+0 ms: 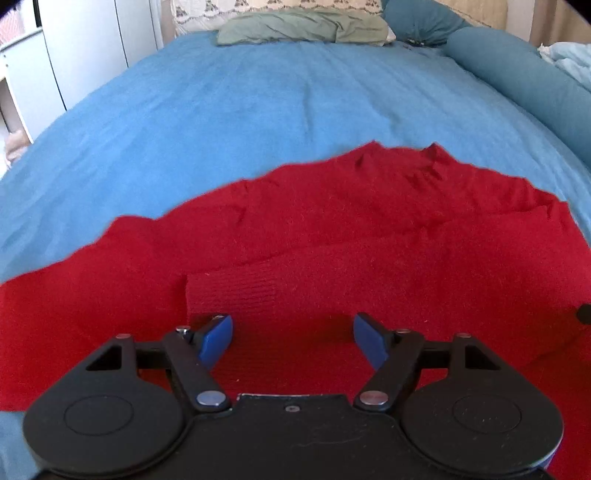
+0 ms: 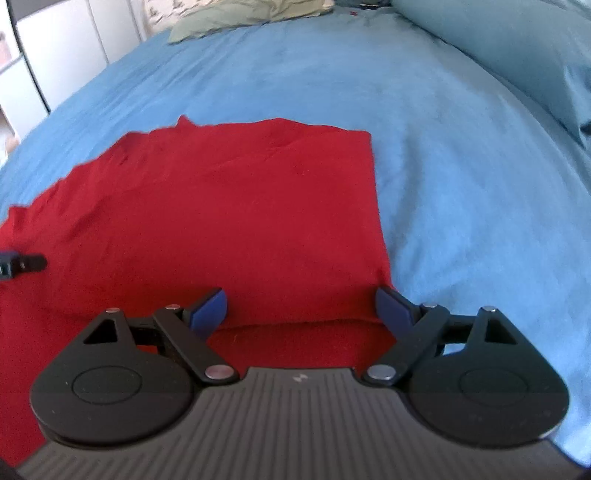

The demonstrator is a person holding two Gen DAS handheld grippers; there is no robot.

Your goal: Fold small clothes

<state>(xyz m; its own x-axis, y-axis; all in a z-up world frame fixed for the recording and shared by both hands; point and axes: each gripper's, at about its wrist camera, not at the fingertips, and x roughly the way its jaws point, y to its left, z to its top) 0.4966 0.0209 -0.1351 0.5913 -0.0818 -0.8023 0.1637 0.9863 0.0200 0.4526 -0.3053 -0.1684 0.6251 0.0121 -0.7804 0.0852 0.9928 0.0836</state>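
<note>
A red knit sweater (image 1: 332,229) lies spread on the blue bedcover (image 1: 258,99). One sleeve is folded across its body, with the ribbed cuff (image 1: 236,291) just ahead of my left gripper (image 1: 292,320). That gripper hangs over the sweater with its jaws open and nothing between the blue pads. In the right wrist view the sweater (image 2: 240,206) shows a straight right edge, and a folded edge runs between the fingers of my right gripper (image 2: 301,294). The right gripper is open too and holds nothing. A tip of the left gripper (image 2: 22,264) shows at the left edge.
A green pillow (image 1: 303,31) and a lace-patterned one lie at the head of the bed. A teal bolster (image 1: 517,74) runs along the right side. A white wardrobe (image 1: 74,55) stands left of the bed. Bare bedcover (image 2: 461,166) stretches right of the sweater.
</note>
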